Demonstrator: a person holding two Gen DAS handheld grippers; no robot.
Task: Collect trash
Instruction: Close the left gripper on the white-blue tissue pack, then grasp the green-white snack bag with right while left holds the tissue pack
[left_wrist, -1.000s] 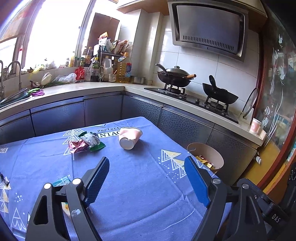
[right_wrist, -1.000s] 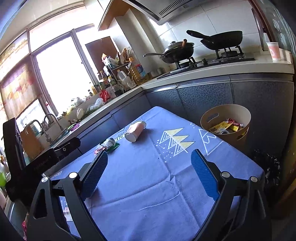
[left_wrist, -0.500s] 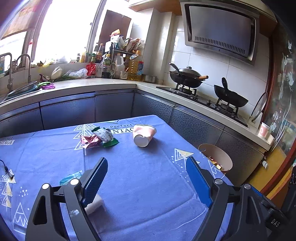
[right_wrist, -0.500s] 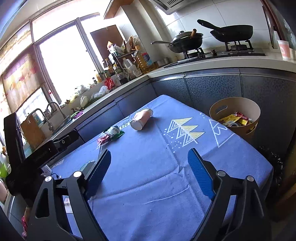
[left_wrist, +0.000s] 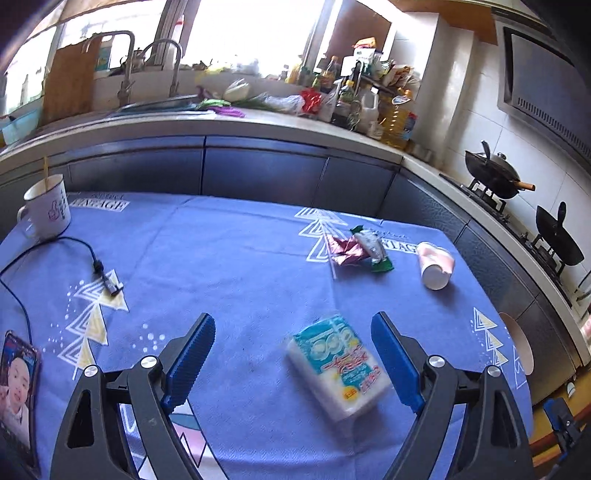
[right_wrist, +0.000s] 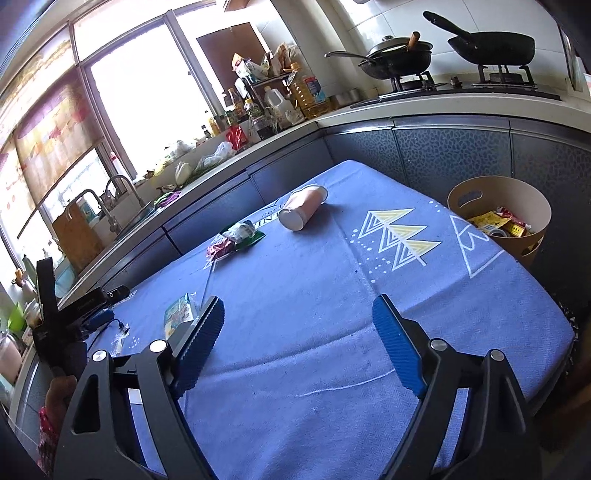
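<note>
Several wrappers already lie in our bin (right_wrist: 498, 221) | left on the table (right_wrist: 314, 302): tissue pack (left_wrist: 338, 363), crumpled wrappers (left_wrist: 356, 249), tipped cup (left_wrist: 436, 264) | left gripper (left_wrist: 293, 358) and right gripper (right_wrist: 301, 343) both gape, empty | since a second ago our left view swung toward the pack, now between its fingers.

Matt blue woven cloth over the table (left_wrist: 236, 258), faintly creased, printed with white triangles. Glossy plastic film on the tissue pack (left_wrist: 341, 363) — teal and white. Crinkled shiny foil on the snack wrappers (left_wrist: 356, 249). Smooth pink paper on the toppled cup (right_wrist: 303, 206). Ribbed blue rubbery pads (right_wrist: 201, 341) on matt black plastic gripper frames (bright metal screws). Smooth tan bin (right_wrist: 498, 218), matt. Glazed white mug (left_wrist: 46, 210). Dull black metal woks (right_wrist: 399, 59).
</note>
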